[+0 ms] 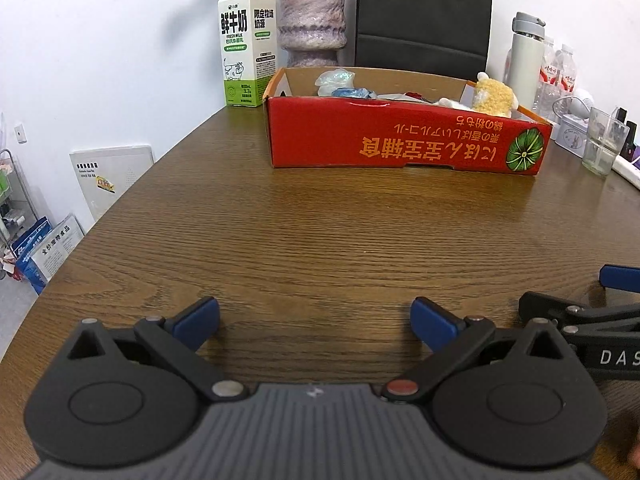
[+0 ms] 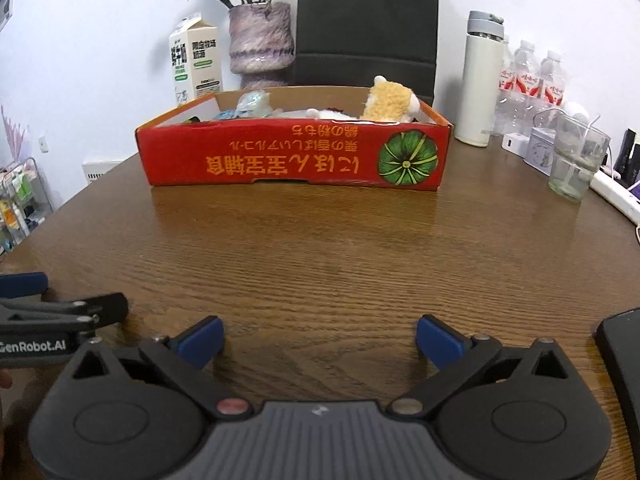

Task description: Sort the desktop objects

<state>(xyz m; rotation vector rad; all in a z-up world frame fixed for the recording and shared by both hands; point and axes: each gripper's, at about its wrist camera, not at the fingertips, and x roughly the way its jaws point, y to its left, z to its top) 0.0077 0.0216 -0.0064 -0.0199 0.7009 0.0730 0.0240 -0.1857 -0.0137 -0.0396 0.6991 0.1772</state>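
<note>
The red cardboard box [image 1: 404, 136] sat on the far half of the wooden table [image 1: 312, 232], its printed long side facing the cameras with the lettering upside down. Inside it lay a yellow plush toy [image 2: 390, 106] at the right end, a white soft thing beside it, and some clear and blue plastic wrappers [image 1: 340, 84] toward the left. Both grippers hovered low over the bare near part of the table, well apart from the box. The left gripper [image 1: 316, 322] had its blue pads spread wide with nothing between them; the right gripper [image 2: 320, 340] stood just beside it, likewise spread and empty. Behind the box were a milk carton [image 1: 246, 44], a purple vase [image 1: 312, 20] and a black chair back [image 1: 424, 12]. To the right stood a white flask [image 2: 482, 80], water bottles [image 2: 532, 80] and a drinking glass [image 2: 576, 164].
</note>
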